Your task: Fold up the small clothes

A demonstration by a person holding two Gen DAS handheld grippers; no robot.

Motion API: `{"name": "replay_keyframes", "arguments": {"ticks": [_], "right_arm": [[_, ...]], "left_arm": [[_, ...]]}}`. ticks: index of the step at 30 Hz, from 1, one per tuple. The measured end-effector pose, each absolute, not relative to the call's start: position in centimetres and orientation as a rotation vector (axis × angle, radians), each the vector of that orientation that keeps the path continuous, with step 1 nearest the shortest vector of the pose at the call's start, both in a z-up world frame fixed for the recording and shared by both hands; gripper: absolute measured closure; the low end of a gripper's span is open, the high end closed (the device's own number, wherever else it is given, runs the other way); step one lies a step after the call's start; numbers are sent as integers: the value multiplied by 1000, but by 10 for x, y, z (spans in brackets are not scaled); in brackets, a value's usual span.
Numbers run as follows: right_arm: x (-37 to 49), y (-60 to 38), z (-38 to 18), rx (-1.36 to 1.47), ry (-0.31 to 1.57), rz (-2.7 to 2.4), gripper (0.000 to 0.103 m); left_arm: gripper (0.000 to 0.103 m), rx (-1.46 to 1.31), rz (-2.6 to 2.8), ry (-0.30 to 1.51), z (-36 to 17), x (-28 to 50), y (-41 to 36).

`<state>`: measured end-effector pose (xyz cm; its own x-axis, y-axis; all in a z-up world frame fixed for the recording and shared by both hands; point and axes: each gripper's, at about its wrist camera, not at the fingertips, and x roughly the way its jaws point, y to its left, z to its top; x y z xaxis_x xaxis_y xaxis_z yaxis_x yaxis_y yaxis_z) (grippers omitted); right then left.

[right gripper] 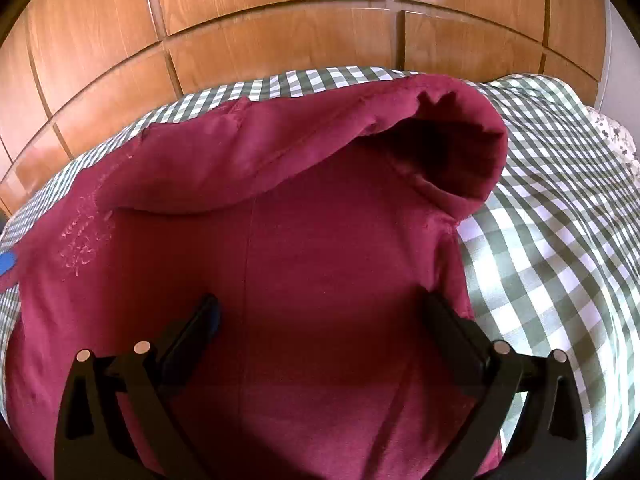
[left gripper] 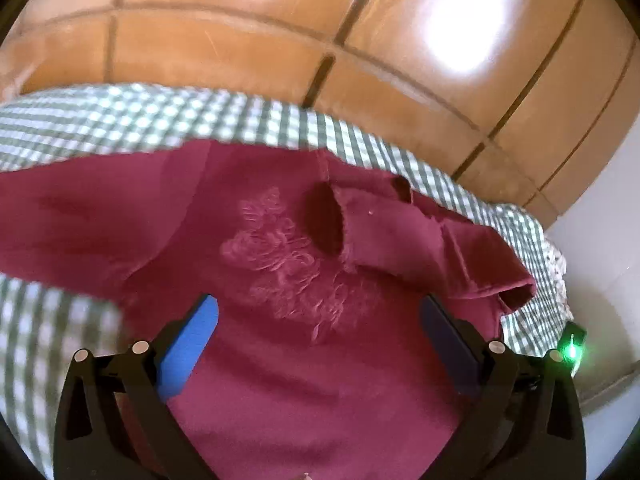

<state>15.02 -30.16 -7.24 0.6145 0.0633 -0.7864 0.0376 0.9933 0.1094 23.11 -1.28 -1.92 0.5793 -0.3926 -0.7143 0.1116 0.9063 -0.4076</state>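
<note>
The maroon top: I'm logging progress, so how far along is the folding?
Done: the maroon top lies on the checked bedcover, one sleeve already folded across its body. In hand: nothing; the left gripper and right gripper are open above the fabric. Left: the other sleeve sticks out, and the body is unfolded.

The maroon garment point(left gripper: 304, 380) is running off the bottom edge of both wrist views, so its hem is not showing. In the left wrist view motion blur is smearing its left sleeve point(left gripper: 60, 216) and the checked cloth point(left gripper: 36, 320) beneath — the embroidered motif point(left gripper: 280, 256) is too soft to read. In the right view the folded sleeve's opening point(right gripper: 452, 152) is sinking into shadow — its inside is staying dark.
</note>
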Motion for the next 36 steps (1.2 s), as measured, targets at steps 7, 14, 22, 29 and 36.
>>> {"name": "replay_keyframes", "arguments": {"ticks": [7,14,22,29,36], "right_arm": [[150,-303,-72,145,900,29,2],[149,-305,-72,149,898,31,2],[144,-335,-60,407,857,181,2],[168,-395,-63,987,747,384,2],[187,-419,-76,1089,732,308,2]], "left_arm": [[4,-404,-309,1070,-35,292,-47],[47,-406,-282,1151,-61,329,-71],[95,-497,-387,1027,-34,322,-53],[95,-506,-439,881,17,297,-22],[97,-443,-326,870,12,280,10]]}}
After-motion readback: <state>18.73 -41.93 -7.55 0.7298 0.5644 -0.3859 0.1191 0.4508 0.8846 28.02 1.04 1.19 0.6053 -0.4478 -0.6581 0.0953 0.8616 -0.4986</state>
